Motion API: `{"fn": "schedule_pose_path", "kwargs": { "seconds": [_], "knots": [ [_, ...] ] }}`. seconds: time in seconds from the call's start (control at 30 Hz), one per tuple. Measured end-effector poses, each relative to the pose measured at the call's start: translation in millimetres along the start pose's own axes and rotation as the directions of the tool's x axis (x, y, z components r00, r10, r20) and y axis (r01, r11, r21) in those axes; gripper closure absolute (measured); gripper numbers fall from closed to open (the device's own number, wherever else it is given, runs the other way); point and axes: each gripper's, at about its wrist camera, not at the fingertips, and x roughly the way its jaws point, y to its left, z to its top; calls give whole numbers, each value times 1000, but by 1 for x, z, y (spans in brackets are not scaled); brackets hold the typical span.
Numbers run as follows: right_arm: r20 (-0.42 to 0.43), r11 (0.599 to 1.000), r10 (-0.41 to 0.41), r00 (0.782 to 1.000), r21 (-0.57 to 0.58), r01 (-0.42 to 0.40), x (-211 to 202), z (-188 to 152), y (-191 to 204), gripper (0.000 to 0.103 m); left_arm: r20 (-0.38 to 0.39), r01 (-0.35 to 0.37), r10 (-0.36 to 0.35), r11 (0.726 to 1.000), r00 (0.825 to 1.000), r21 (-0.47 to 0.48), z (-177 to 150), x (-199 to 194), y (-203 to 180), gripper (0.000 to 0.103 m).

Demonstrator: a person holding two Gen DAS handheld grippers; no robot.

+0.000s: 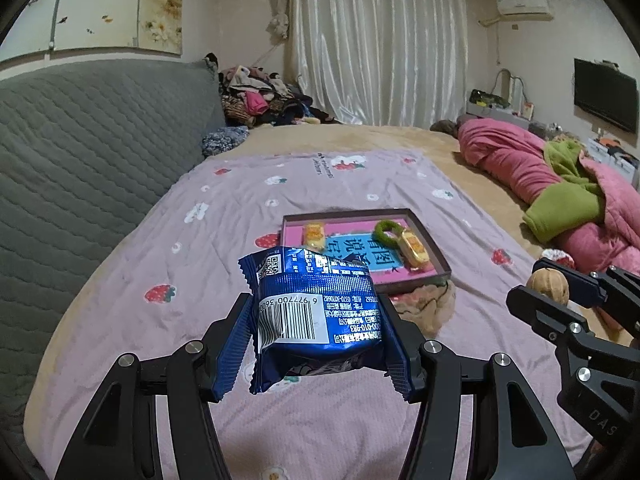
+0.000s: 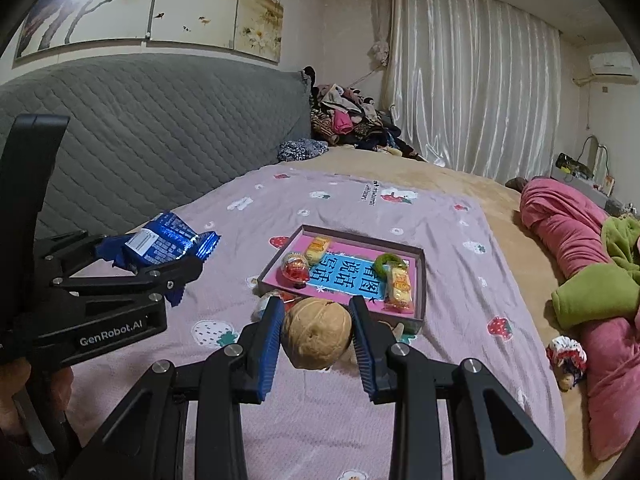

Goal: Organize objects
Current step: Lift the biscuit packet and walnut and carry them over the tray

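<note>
My left gripper (image 1: 316, 320) is shut on a blue snack packet (image 1: 316, 312) and holds it above the pink sheet; it also shows in the right wrist view (image 2: 168, 242). My right gripper (image 2: 316, 332) is shut on a brown walnut (image 2: 316, 332), which also shows in the left wrist view (image 1: 549, 285). Ahead lies a shallow box (image 2: 419, 280) with a pink and blue base. In it are two yellow wrapped snacks (image 2: 318, 249) (image 2: 400, 286), a red wrapped candy (image 2: 296, 270) and a green ring (image 2: 387, 260).
A wrapped item (image 2: 266, 302) and a tan fuzzy thing (image 1: 428, 304) lie by the box's near edge. A grey quilted headboard (image 2: 160, 128) stands on the left. A pink and green quilt (image 2: 580, 264) is heaped on the right, with a small patterned thing (image 2: 566, 354) beside it. Clothes (image 2: 348, 120) are piled at the far end.
</note>
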Motion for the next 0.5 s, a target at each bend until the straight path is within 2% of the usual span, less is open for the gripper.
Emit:
{"fn": "schedule_pose_path", "kwargs": {
  "seconds": [0.5],
  "knots": [
    [-14, 1000, -5, 1000, -24, 5, 30, 24, -7, 69, -33, -4, 4, 1000, 999, 18, 24, 44, 3, 41]
  ]
}}
